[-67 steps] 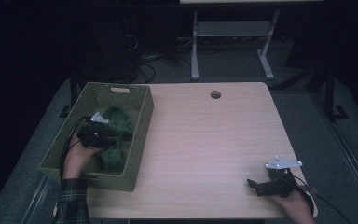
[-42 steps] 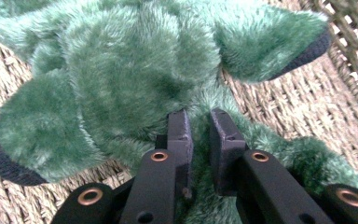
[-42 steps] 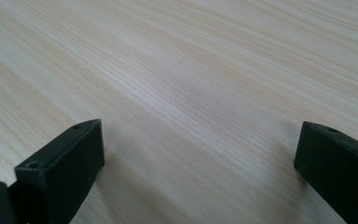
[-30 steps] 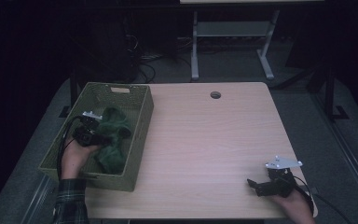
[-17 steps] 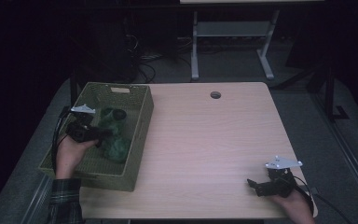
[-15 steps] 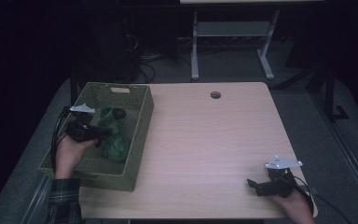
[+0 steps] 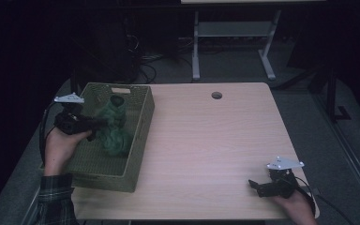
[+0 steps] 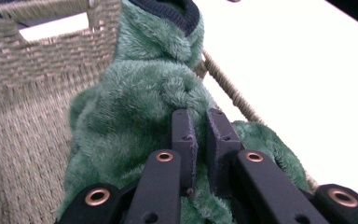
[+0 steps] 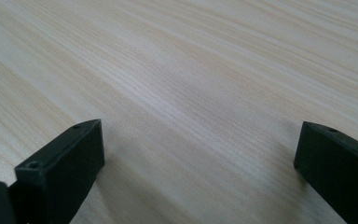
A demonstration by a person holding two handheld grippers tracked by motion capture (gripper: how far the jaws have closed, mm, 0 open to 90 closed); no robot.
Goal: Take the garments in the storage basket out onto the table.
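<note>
The left gripper [image 7: 91,124] is pinching the green fleece [image 7: 114,126] inside the basket [image 7: 136,154] at the table's [image 7: 206,140] left edge. The right gripper [image 7: 258,186], jaws apart, is resting near-right; open tabletop is lying between.

No legible text or labels

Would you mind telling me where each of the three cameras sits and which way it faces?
High view: above the person's side, looking forward and down on the wooden table; both hands show, with the left gripper and right gripper.
Left gripper view: rides the left gripper, looking along its near-shut jaws pinching the green fleece garment over the woven basket.
Right gripper view: rides the right gripper, looking along its wide-open jaws at bare tabletop.
Shared: the high view and left gripper view both show garment and basket.
</note>
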